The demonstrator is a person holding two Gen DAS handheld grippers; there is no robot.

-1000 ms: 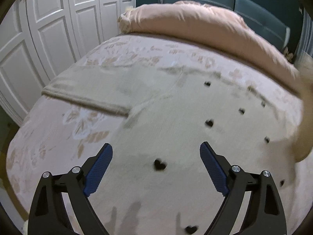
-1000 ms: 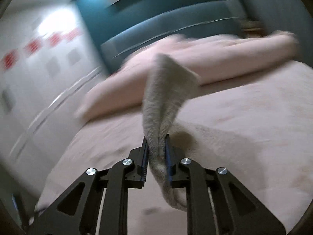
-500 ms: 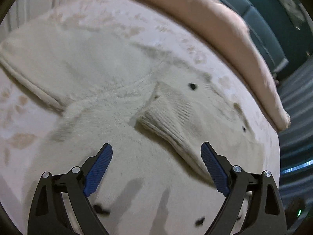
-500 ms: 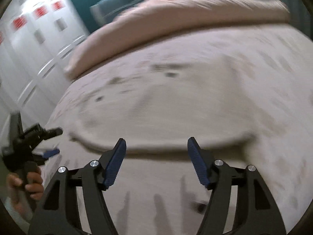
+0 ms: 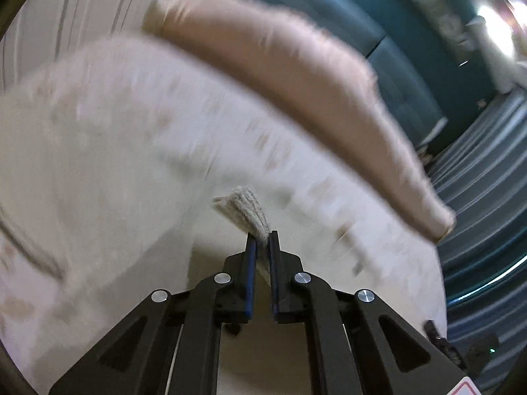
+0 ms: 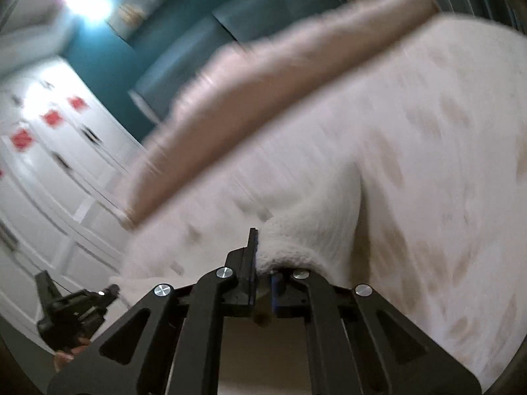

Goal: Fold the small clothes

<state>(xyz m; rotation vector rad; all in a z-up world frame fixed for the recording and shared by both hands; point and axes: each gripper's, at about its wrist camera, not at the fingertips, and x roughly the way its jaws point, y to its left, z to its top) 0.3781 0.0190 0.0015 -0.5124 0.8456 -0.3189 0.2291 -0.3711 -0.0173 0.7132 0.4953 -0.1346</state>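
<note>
A cream fuzzy sweater point(image 6: 313, 230) lies on the bed, blurred by motion. In the left wrist view its ribbed cuff point(image 5: 245, 209) sticks up from between the blue pads, with my left gripper point(image 5: 262, 235) closing tight on it. My right gripper point(image 6: 265, 253) is closing on a bunched fold of the sweater's fuzzy fabric, which drapes over and hides the right finger. In the right wrist view the left gripper point(image 6: 112, 289) shows at the lower left, a hand beneath it.
A rolled pink duvet point(image 5: 296, 82) lies across the far side of the floral bed sheet point(image 6: 444, 131). Behind it is a teal headboard point(image 5: 378, 49). White wardrobe doors point(image 6: 49, 164) stand to the left, and a striped curtain point(image 5: 487, 197) hangs to the right.
Both grippers stood wide open over the spread sweater half a second ago. Now the left has shut on the cuff and the right on the sweater's fabric; both views have swung and tilted.
</note>
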